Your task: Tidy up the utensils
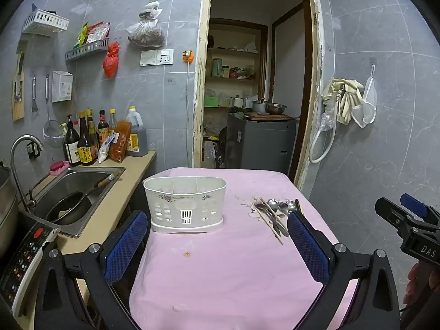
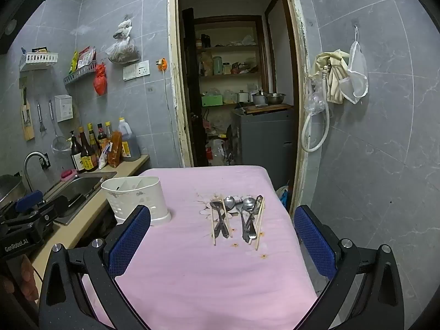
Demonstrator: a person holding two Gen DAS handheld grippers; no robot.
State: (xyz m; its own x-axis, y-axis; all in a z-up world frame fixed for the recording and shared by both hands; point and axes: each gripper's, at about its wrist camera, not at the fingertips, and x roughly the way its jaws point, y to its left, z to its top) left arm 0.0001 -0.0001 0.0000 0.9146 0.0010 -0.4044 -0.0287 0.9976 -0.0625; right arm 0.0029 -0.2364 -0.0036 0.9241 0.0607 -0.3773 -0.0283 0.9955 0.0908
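Observation:
A white utensil holder (image 1: 184, 204) with divided compartments stands upright on the pink tablecloth (image 1: 225, 269); it also shows in the right wrist view (image 2: 136, 199). A pile of metal spoons and wooden chopsticks (image 2: 236, 217) lies flat on the cloth to the holder's right, also seen in the left wrist view (image 1: 275, 214). My left gripper (image 1: 217, 243) is open and empty, held above the cloth in front of the holder. My right gripper (image 2: 222, 244) is open and empty, short of the utensil pile.
A counter (image 1: 121, 198) with a steel sink (image 1: 79, 192), a pan in it and sauce bottles (image 1: 90, 140) runs along the table's left. An open doorway (image 1: 255, 82) is behind the table. A tiled wall (image 2: 371, 151) stands close on the right.

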